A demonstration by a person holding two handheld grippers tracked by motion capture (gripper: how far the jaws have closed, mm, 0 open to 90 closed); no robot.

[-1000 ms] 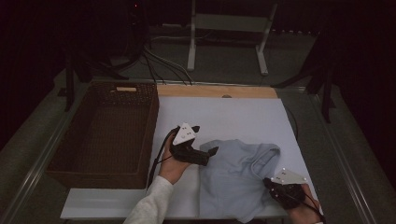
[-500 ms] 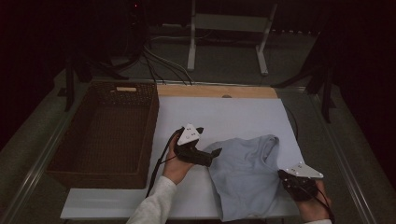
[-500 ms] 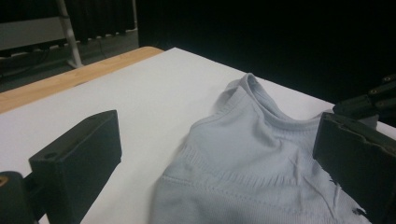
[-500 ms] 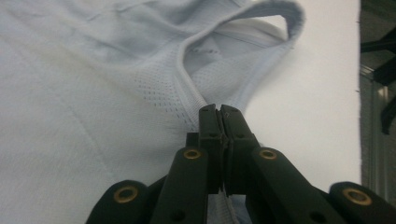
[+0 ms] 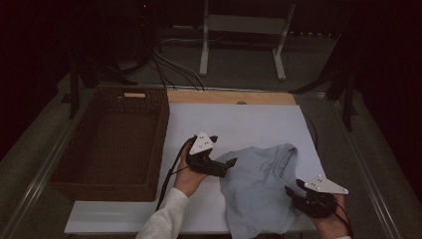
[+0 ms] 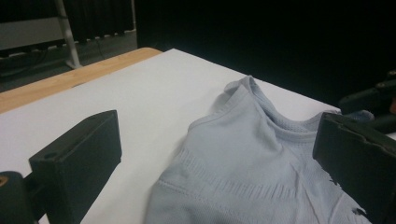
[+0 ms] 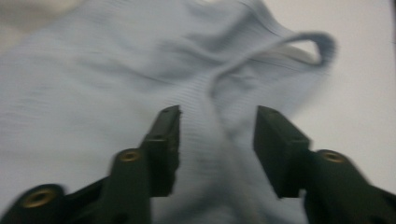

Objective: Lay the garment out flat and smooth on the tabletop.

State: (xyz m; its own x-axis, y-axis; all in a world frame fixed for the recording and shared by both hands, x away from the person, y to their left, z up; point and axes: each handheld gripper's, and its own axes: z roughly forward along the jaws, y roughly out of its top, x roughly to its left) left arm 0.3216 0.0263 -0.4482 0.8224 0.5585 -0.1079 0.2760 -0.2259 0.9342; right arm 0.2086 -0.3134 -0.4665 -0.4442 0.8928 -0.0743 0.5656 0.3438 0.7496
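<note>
Right gripper point(image 7: 217, 140): jaws part open, having just been opening; a raised fold of the pale blue shirt point(image 7: 116, 70) lies between them, and the pads do not press on it.
Right gripper, from above point(image 5: 293, 191): at the near right corner of the table, held in a hand, tips at the shirt's right edge.
Left gripper point(image 6: 219, 154): jaws wide apart, nothing between them; the shirt's hem lies just ahead and below.
Left gripper, from above point(image 5: 230, 167): held in the left hand point(image 5: 189, 174), tips at the shirt's left edge; whether they touch the cloth cannot be told.
Right gripper view adds: the ribbed neck loop point(image 7: 306, 44) standing up from the sheet, somewhat blurred.
Left gripper view adds: rows of knit pattern across the shirt point(image 6: 252, 154), and the other gripper dark at the far right edge.
High view adds: the whole layout, with the shirt point(image 5: 259, 184) crumpled on the near right part of the table, its near edge hanging over the front.
Surface: a white sheet point(image 5: 239, 124) over the table, with a wooden strip point(image 5: 229, 97) along the far edge.
Basket point(image 5: 107, 144): brown wicker, left of the sheet, touching its edge.
Room: dark; cables point(image 5: 164, 64) and a white stand point(image 5: 244, 40) on the floor beyond the table.
</note>
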